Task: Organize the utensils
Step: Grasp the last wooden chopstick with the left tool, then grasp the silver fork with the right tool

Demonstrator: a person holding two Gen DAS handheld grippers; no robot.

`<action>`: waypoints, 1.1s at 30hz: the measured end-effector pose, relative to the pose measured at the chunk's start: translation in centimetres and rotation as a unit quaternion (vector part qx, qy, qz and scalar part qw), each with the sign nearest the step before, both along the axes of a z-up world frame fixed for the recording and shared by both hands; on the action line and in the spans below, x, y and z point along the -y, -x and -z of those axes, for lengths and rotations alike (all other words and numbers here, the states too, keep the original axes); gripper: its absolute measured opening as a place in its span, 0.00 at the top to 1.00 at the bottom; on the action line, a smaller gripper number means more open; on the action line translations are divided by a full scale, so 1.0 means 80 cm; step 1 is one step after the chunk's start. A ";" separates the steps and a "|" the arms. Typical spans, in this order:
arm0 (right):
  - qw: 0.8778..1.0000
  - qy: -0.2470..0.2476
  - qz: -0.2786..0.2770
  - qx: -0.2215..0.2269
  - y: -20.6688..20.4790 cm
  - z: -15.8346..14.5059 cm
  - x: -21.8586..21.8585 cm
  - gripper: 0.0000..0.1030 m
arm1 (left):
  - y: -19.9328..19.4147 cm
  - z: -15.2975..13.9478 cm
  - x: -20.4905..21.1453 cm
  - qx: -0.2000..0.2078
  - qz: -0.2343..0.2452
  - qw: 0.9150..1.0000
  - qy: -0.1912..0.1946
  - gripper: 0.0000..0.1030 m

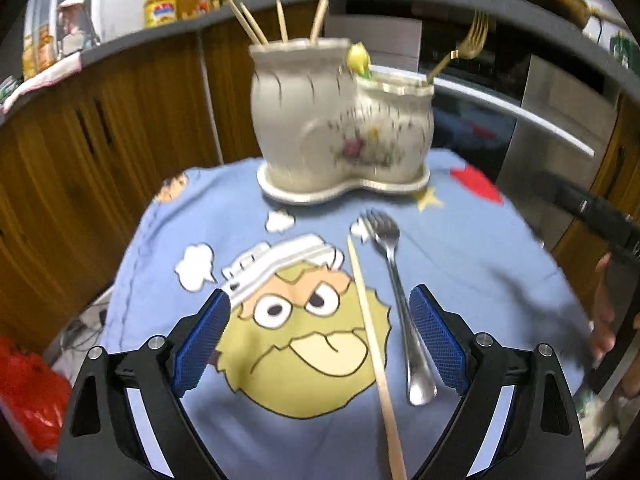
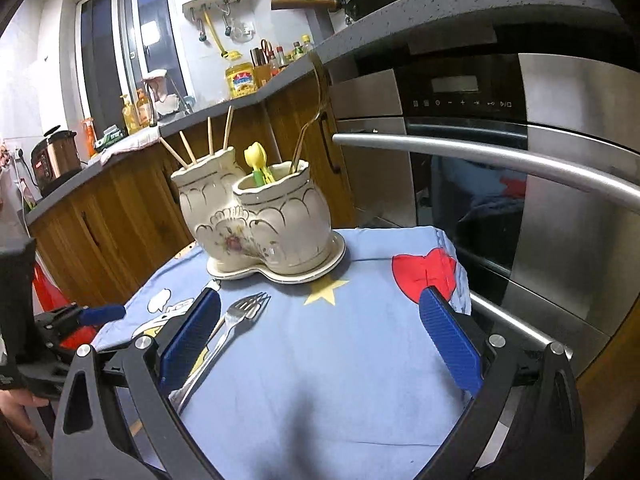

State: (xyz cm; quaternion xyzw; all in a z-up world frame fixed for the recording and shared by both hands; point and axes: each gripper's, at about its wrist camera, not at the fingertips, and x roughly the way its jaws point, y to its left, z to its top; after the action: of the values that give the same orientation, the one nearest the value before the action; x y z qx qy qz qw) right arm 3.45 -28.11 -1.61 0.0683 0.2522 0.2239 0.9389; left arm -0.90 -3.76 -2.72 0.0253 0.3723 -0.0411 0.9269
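A white ceramic double-pot holder (image 1: 340, 120) (image 2: 260, 216) stands at the far end of the blue cartoon cloth (image 1: 480, 264) (image 2: 340, 360). Its taller pot holds several chopsticks (image 1: 256, 26) (image 2: 208, 140); the lower pot holds a gold fork (image 1: 468, 46) and a yellow utensil (image 2: 256, 160). A silver fork (image 1: 400, 300) (image 2: 228, 332) and one wooden chopstick (image 1: 372, 340) lie on the cloth. My left gripper (image 1: 320, 320) hangs open just above them, both between its fingers. My right gripper (image 2: 320, 320) is open and empty, the fork beside its left finger.
A steel oven with a long bar handle (image 2: 500, 160) stands right of the table. Wooden cabinets (image 1: 100, 140) under a grey counter with bottles (image 2: 240, 80) lie behind. A red bag (image 1: 32, 392) sits low at the left. A hand (image 1: 604, 312) shows at the right.
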 end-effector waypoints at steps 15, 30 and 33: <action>0.999 0.026 -0.035 -0.028 -0.006 0.011 -0.021 0.04 | -0.021 0.028 0.037 -0.083 0.045 0.995 -0.030 0.76; 0.978 0.089 -0.138 -0.128 -0.039 0.035 -0.114 0.45 | -0.026 0.025 0.000 -0.063 0.023 0.998 -0.003 0.94; 0.972 0.096 -0.151 -0.154 -0.049 0.044 -0.136 0.57 | -0.024 0.019 -0.011 -0.054 0.018 0.998 0.004 0.94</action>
State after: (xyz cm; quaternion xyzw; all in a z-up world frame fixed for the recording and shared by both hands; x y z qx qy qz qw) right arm 7.33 -17.25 -5.13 -0.0274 0.4214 0.3243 0.8465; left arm 1.01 -2.86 -4.27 0.0261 0.4213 -0.0601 0.9045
